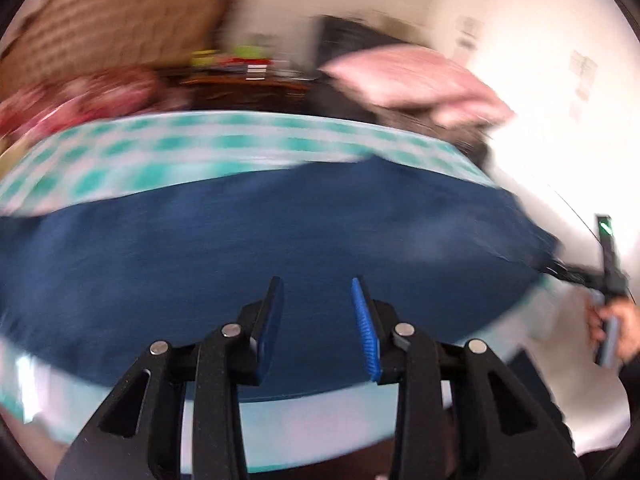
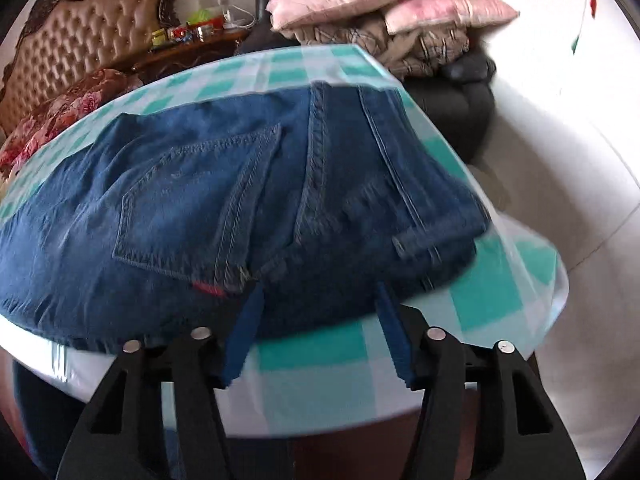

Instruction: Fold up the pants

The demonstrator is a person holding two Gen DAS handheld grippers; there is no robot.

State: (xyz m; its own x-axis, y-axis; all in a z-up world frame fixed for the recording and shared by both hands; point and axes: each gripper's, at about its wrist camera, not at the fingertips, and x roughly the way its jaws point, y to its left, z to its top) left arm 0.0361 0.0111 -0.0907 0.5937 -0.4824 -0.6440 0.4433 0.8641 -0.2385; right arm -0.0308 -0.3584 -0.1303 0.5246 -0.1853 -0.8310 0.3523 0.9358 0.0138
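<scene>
Left gripper [image 1: 318,292]: we see jaws apart, empty, jeans [image 1: 260,240] just ahead.
Right gripper [image 2: 318,292]: jaws wide, empty, tips at the jeans' [image 2: 240,184] near edge.

Both fisheye cameras are looking forward along their own fingers, low and close over the surface's [image 2: 320,68] near edge. Both are facing the pants [image 1: 280,232], the checked cloth [image 1: 160,152], the headboard [image 2: 80,36] and the pink pillow [image 1: 412,76] beyond; the left view is blurring.

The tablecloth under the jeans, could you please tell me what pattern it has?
The tablecloth is a teal-and-white check, clearest in the right wrist view.
</scene>
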